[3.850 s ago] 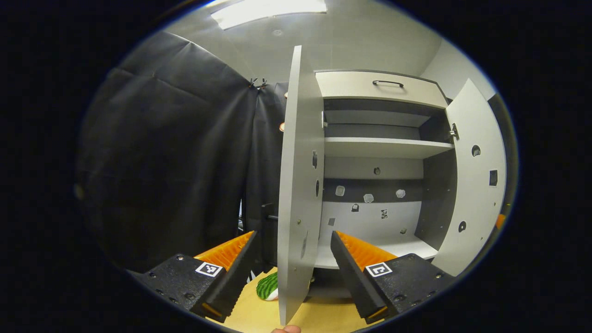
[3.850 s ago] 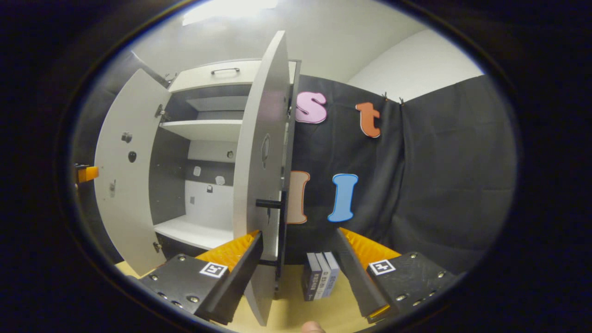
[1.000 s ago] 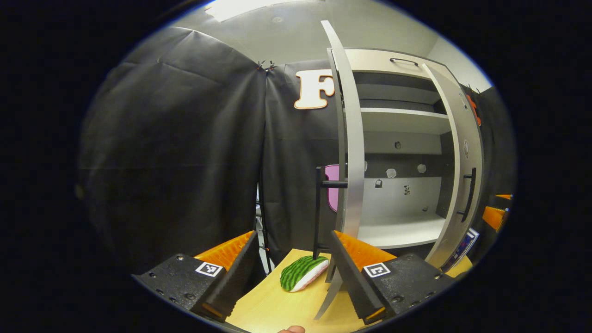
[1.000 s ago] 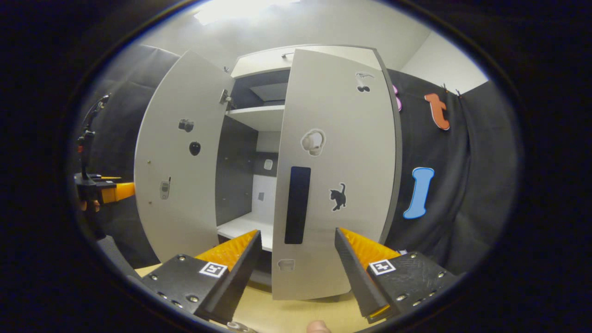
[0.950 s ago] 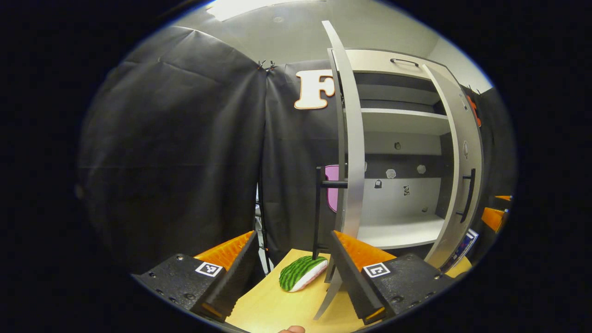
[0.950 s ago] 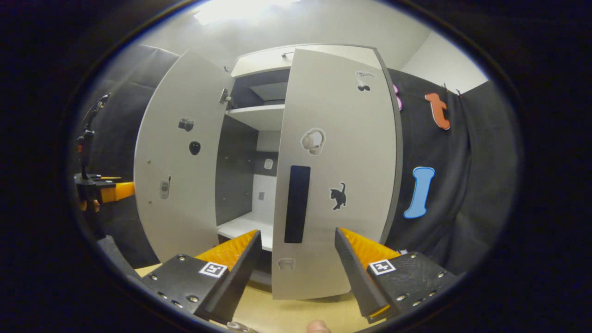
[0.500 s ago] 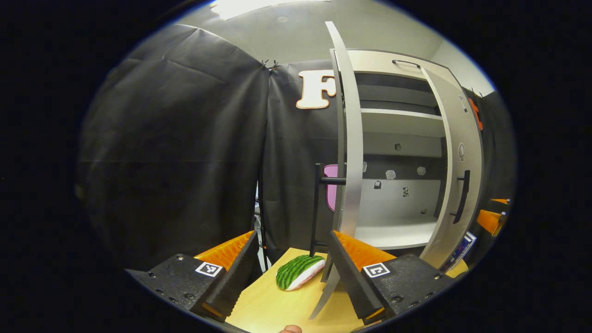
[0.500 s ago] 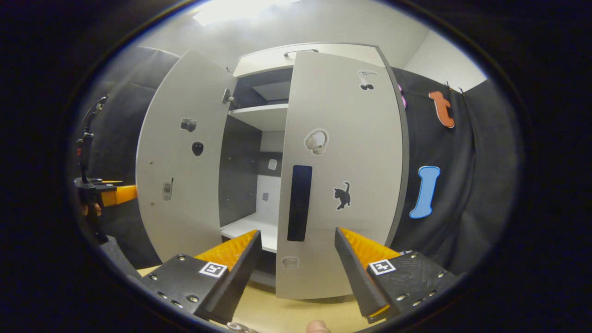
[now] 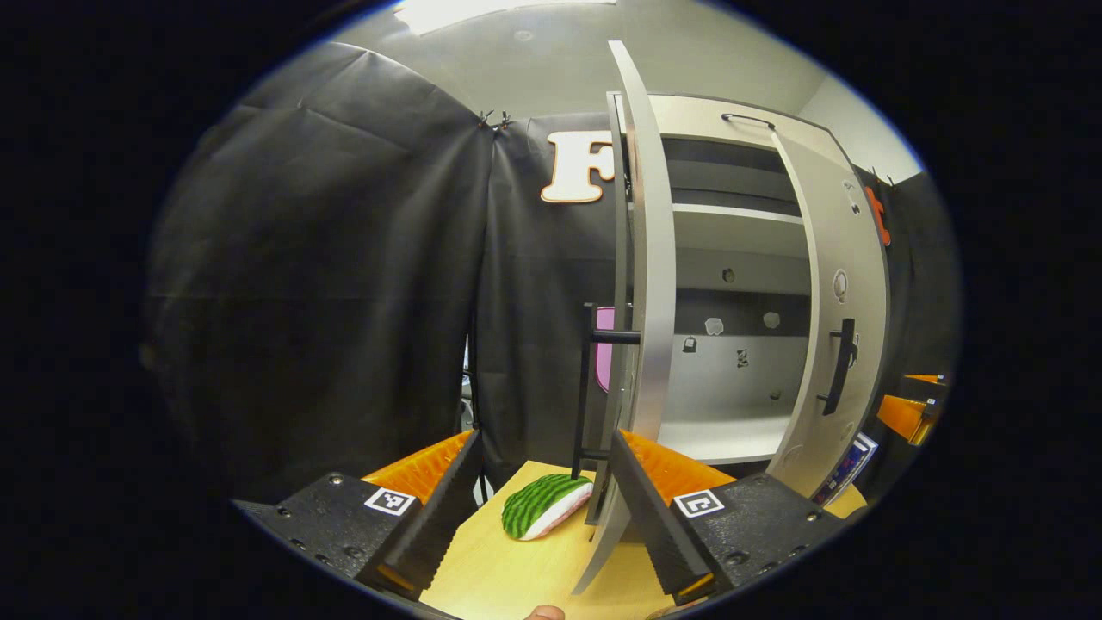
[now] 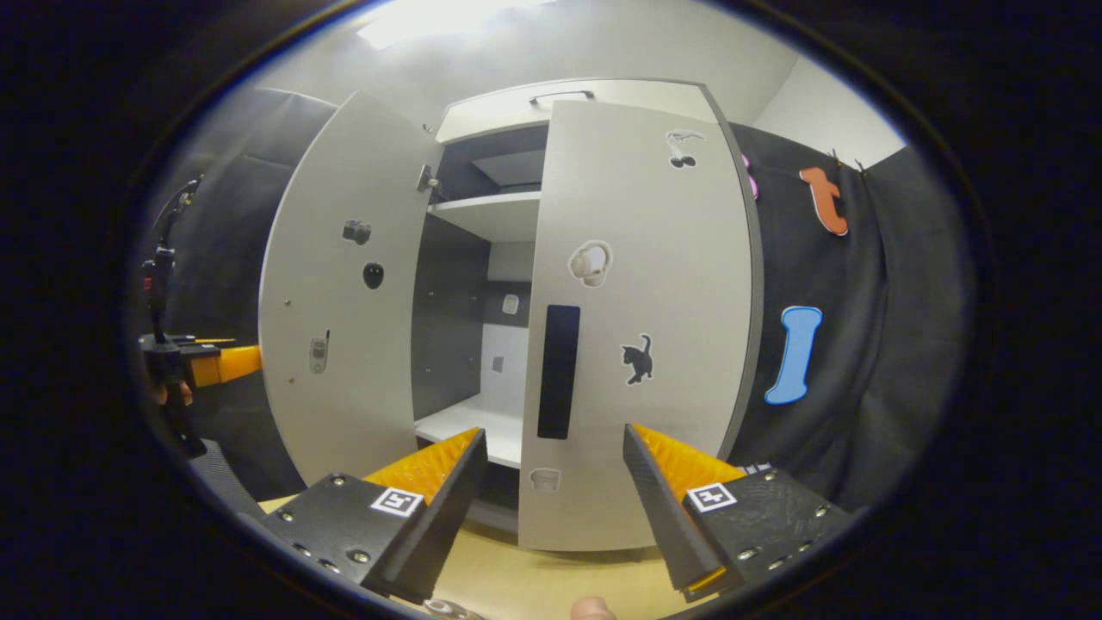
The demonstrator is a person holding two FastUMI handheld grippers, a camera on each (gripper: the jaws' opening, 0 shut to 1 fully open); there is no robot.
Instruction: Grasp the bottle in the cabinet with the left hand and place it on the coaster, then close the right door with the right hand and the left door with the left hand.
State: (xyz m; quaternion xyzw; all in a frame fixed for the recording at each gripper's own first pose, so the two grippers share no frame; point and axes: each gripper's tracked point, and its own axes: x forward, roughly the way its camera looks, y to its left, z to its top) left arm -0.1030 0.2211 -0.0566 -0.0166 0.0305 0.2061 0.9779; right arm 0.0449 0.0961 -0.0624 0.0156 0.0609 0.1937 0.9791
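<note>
The step in hand is judged to be the closing of the right door (image 10: 641, 327): in the right gripper view it is seen swung most of the way toward the cabinet (image 10: 491, 215), its handle (image 10: 558, 372) facing the camera, with a gap left at its free edge through which the shelves can be seen. The right gripper (image 10: 551, 482) is held before the lower part of that door with its fingers spread wide and nothing between them; whether a fingertip touches the panel cannot be told.

The left door (image 9: 641, 258) is seen edge-on in the left gripper view, standing wide open, its handle (image 9: 590, 387) on the outer face. The left gripper (image 9: 542, 491) is held low beside that edge, wide open and empty, above the table (image 9: 499, 577), where a green striped object (image 9: 544, 506) lies near the door's foot. The far-off left gripper is also glimpsed at the left margin of the right gripper view.

The bottle and the coaster cannot be made out; the shelves that show are bare, so the bottle is judged to have been taken out already.

Next, a further push on the right door is called for until it sits flush, and then the left door's outer face is to be pressed round with the left gripper. The handle should be kept clear of the spread fingers.
</note>
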